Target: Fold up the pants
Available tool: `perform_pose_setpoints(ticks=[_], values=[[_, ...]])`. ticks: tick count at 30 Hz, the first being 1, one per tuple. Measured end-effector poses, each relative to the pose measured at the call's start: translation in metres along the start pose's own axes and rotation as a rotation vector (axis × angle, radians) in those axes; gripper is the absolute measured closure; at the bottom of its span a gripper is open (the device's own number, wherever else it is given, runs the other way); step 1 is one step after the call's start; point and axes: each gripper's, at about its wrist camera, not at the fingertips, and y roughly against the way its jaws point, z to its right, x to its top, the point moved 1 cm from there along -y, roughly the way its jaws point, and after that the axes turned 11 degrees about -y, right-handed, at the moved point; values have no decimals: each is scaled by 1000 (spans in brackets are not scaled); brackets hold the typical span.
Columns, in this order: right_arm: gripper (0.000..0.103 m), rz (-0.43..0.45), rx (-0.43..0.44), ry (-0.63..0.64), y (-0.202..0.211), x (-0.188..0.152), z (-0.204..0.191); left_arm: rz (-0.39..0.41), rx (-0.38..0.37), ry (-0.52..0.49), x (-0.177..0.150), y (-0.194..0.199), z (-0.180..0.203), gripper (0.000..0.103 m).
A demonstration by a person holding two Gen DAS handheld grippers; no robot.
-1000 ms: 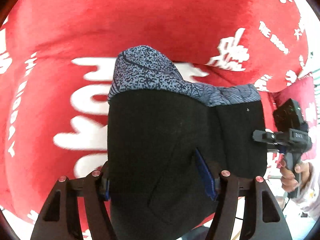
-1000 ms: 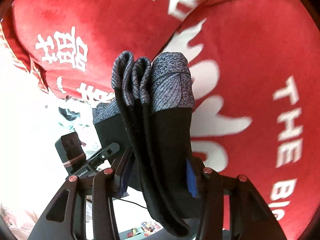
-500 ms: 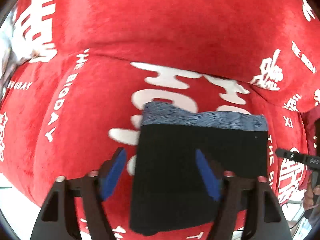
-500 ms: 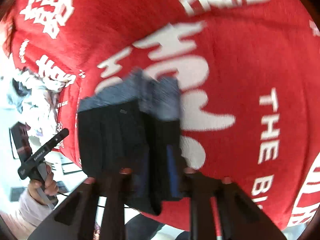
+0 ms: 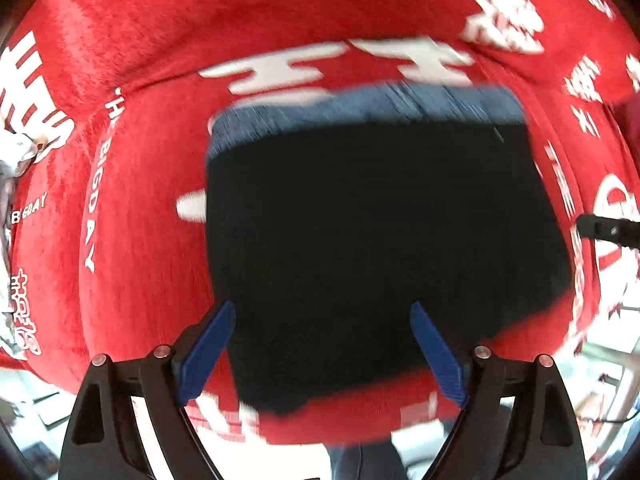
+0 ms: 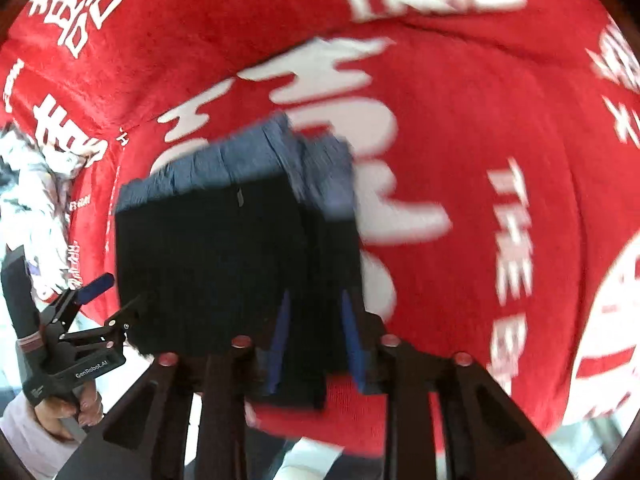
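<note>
The folded black pants [image 5: 368, 240] with a blue-grey patterned waistband lie as a flat square bundle on the red cushion [image 5: 140, 240]. They also show in the right wrist view [image 6: 224, 264]. My left gripper [image 5: 324, 344] is open, its blue pads [image 5: 208, 344] spread either side of the bundle's near edge, holding nothing. My right gripper [image 6: 314, 336] stands at the bundle's right near corner, its narrowly spaced blue pads either side of the folded layers; the frame is blurred there.
The red plush cover with white lettering [image 6: 440, 120] fills both views. The left gripper and the hand holding it [image 6: 72, 344] show at lower left in the right wrist view. Crumpled light fabric [image 6: 28, 184] lies at the left edge.
The bundle went from hanging upright in both grippers to lying flat on the cushion. My left gripper opened and let go. My right gripper's pads have drawn back toward the near corner.
</note>
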Motion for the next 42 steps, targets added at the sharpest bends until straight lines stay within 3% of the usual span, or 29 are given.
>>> perform_pose_setpoints(ticks=[3,6,8,9,15,21,25,35,42], values=[[51,-11,-7,-74,22,-39,18,-90,-28,-57,-21,9,23,13],[46,-21,-22,-115,36,-75,20,-124,-55,-126,-36,26,46,13],[41,-32,-28,-121,44,-93,19,-102,-57,-189,-38,46,61,10],[37,-35,-30,-116,46,-98,15,-84,-45,-221,-37,56,68,0],[26,9,-27,-25,72,-95,-21,103,44,-363,-17,109,87,0],[22,81,-32,39,97,-83,-47,194,25,-319,2,136,76,0],[21,89,-74,70,99,-81,-55,178,47,-312,4,136,68,0],[21,85,-129,104,101,-80,-63,150,11,-244,5,134,55,0],[21,114,-180,121,114,-81,-62,259,41,-178,10,154,51,0]])
